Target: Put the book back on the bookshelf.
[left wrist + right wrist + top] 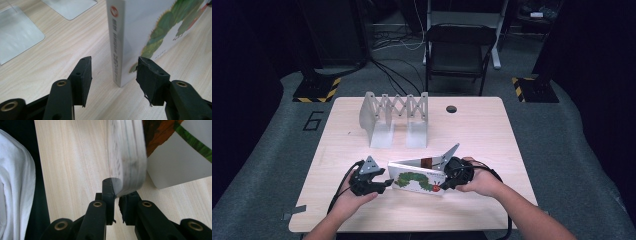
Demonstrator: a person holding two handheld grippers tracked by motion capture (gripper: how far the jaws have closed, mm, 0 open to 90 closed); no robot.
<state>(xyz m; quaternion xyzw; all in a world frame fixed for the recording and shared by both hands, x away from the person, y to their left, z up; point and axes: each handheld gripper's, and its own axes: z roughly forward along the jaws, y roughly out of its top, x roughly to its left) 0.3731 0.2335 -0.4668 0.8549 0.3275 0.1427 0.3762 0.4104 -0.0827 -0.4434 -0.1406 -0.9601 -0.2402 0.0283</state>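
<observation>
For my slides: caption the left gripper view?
Open left gripper straddling the spine corner of a caterpillar picture book.

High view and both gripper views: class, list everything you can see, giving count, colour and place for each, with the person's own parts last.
Picture book: one, white with green caterpillar, near edge of table, between the grippers.
Bookend rack: one, grey metal, far side of table.
Table: one, light wood, centre.
Chair: one, black, behind table.
Left gripper: one, black, open, jaws either side of the book's spine corner.
Right gripper: one, black, shut on the book's corner.
Hands: two, holding the grippers.
</observation>
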